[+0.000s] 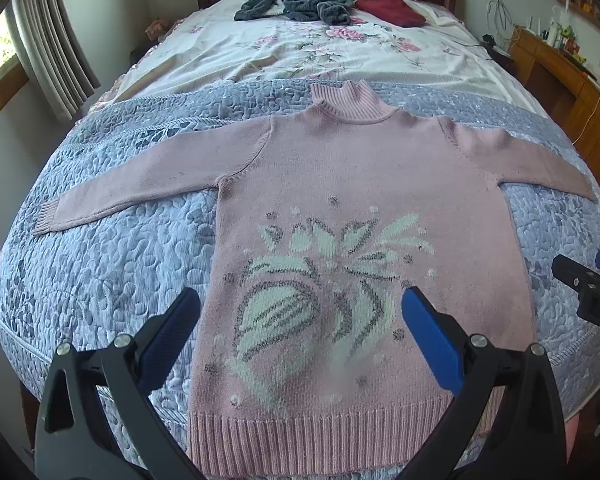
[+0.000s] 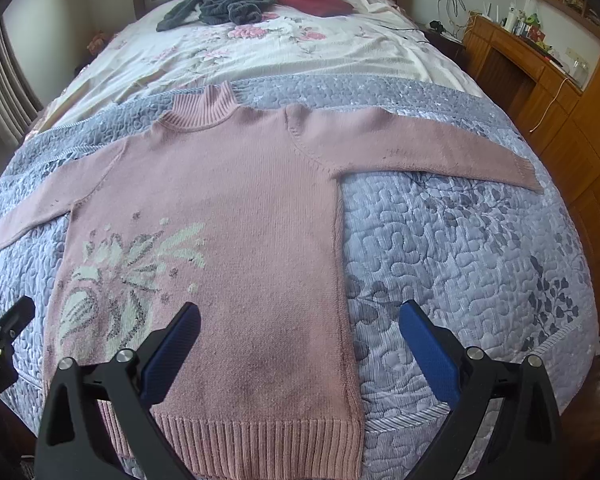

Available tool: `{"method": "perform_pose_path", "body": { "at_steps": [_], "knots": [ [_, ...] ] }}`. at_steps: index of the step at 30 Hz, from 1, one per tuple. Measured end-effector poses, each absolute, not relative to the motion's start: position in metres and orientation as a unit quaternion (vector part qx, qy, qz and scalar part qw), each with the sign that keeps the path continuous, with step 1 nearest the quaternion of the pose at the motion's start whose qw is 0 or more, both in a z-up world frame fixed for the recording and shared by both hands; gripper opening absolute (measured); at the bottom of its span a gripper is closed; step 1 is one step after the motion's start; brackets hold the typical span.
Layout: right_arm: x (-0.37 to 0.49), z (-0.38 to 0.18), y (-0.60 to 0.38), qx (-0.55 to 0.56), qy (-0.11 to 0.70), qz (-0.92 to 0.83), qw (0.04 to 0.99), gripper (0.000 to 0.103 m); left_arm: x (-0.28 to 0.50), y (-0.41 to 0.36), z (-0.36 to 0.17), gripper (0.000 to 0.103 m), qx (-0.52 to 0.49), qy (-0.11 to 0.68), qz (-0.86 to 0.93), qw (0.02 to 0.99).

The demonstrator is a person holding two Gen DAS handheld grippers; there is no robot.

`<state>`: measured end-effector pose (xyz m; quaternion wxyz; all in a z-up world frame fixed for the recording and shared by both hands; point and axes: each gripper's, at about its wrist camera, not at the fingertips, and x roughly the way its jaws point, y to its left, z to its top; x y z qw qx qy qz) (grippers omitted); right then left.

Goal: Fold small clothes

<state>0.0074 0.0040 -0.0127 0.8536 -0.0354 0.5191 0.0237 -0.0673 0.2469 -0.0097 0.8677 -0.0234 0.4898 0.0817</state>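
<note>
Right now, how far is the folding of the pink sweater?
Done: the pink sweater lies spread flat, front up, on the grey quilt, both sleeves stretched out. In hand: nothing; the left claw and right claw are open above its hem. Left: every fold. The grey garment and red garment near the headboard also wait.

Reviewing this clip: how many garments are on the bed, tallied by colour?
Pink: 1, the sweater spread flat on the quilt
Grey: 1, a crumpled garment near the headboard
Dark red: 1, a folded garment beside the grey one
Total: 3
</note>
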Motion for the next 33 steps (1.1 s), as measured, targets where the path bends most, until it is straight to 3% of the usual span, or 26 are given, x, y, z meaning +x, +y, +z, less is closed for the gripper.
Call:
{"method": "perform_pose_path", "body": {
  "at_steps": [33],
  "knots": [
    [0.0123, -0.0145, 0.0083, -0.027, 0.525, 0.032, 0.85, 0.099, -0.0694, 0.2496, -0.0137, 0.1, -0.02, 0.491, 0.087, 0.867]
  ]
}}
